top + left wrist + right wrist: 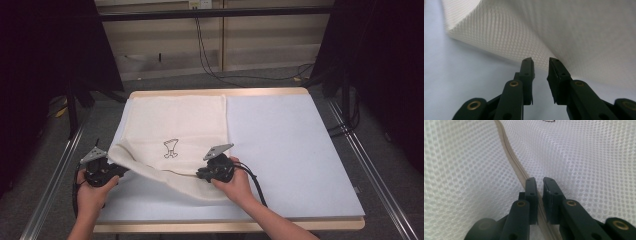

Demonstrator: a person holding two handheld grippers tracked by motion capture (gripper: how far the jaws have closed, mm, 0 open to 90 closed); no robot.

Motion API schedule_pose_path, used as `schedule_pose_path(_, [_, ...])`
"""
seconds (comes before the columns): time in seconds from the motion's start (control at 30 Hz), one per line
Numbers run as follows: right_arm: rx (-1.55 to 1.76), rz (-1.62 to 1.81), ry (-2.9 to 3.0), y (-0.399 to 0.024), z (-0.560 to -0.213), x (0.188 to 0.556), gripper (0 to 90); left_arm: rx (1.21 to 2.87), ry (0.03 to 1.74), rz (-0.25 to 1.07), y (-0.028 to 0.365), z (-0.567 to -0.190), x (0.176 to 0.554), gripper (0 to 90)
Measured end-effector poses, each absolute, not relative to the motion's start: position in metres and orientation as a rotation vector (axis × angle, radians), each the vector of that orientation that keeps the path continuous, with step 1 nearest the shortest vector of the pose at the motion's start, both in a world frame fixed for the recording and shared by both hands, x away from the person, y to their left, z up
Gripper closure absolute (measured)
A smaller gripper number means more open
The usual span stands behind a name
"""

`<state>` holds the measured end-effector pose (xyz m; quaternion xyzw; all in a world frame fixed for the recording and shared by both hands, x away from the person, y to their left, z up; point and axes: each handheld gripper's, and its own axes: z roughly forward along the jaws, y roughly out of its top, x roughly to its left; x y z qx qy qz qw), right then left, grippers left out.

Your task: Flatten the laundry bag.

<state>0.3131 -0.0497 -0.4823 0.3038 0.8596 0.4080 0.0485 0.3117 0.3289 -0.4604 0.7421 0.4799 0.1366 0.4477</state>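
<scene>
A white mesh cloth bag [175, 120] with a small black drawing [171, 148] lies on the left half of the pale blue mat [290, 150]. Its near edge is turned up and hangs between my two grippers. At the cloth's near left corner is my left gripper [119, 171], whose jaws [540, 60] stand apart, the lifted cloth [564, 32] just beyond the tips and nothing between them. My right gripper [200, 174] sits at the near right edge. Its jaws [539, 178] show a narrow gap, with the beige zip seam [510, 152] running down between them.
The mat covers a wooden table [225, 226] whose near edge is just behind my hands. The mat's right half is bare. Metal rails [370, 165] run along both sides of the table, and black cables [210, 65] lie on the floor behind it.
</scene>
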Motion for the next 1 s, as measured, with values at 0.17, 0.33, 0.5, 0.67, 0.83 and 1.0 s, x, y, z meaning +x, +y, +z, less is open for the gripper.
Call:
schedule_pose_path(0.17, [0.963, 1.208, 2.491, -0.061, -0.465, 0.320, 63.0, 1.833, 1.192, 0.339, 0.329, -0.462, 0.313, 74.0])
schedule_pose_path(0.33, [1.083, 1.109, 2.389, -0.077, -0.464, 0.337, 47.7, 1.840, 1.187, 0.346, 0.328, -0.462, 0.313, 74.3])
schedule_pose_path(0.5, [1.238, 1.021, 2.270, -0.098, -0.469, 0.355, 38.8, 1.840, 1.183, 0.344, 0.328, -0.463, 0.313, 74.5])
schedule_pose_path(0.67, [1.342, 1.034, 2.277, -0.110, -0.476, 0.367, 41.9, 1.841, 1.179, 0.350, 0.327, -0.462, 0.314, 74.7])
schedule_pose_path(0.83, [1.303, 1.054, 2.349, -0.109, -0.483, 0.376, 76.3, 1.842, 1.172, 0.350, 0.325, -0.462, 0.316, 75.0])
schedule_pose_path(1.0, [1.309, 1.037, 2.328, -0.123, -0.479, 0.381, 87.3, 1.858, 1.160, 0.346, 0.323, -0.463, 0.318, 75.4])
